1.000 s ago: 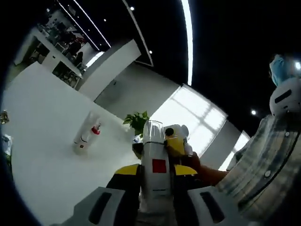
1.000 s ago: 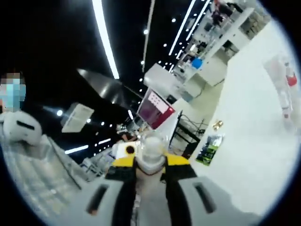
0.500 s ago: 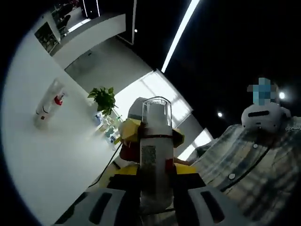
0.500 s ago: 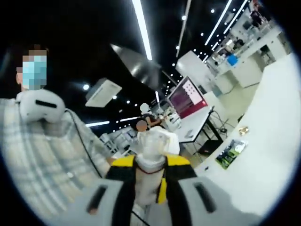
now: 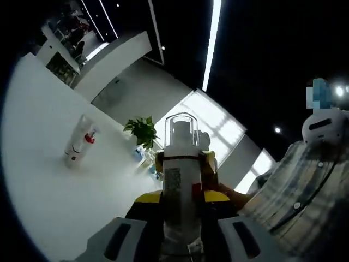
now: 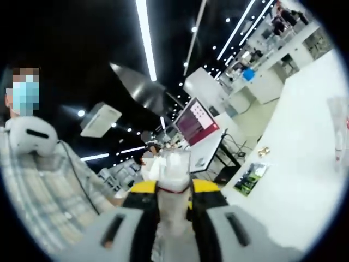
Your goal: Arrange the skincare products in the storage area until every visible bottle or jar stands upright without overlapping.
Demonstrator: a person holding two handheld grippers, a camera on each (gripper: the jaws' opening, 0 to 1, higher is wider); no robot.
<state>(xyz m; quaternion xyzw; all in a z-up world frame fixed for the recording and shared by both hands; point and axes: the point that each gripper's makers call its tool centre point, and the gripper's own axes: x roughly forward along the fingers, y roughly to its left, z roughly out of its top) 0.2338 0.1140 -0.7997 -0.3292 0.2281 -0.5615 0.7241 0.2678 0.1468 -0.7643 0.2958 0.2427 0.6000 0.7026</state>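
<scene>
My left gripper [image 5: 181, 197] is shut on a white bottle [image 5: 181, 164] with a clear cap, held up in the air, a grey label facing the camera. Yellow parts of the right gripper [image 5: 209, 162] sit close behind the bottle's neck, with a person's hand [image 5: 232, 195] beside them. In the right gripper view my right gripper [image 6: 173, 189] is shut on a pale, translucent-topped bottle [image 6: 173, 173]; it looks like the same one. A white tube and a red-capped bottle [image 5: 80, 145] stand together on the white table [image 5: 49, 180]. A clear bottle [image 6: 339, 131] stands at the right edge.
A person in a plaid shirt [image 5: 294, 202] stands close behind the grippers. A green packet [image 6: 248, 178] and a small gold item [image 6: 264, 152] lie near the table's edge [image 6: 283, 196]. A potted plant [image 5: 143, 130] stands at the table's far end.
Both views have swung with the hands. The held bottle has turned: its red label faced the left camera a second ago, now a grey one does. Both grippers stay shut.
</scene>
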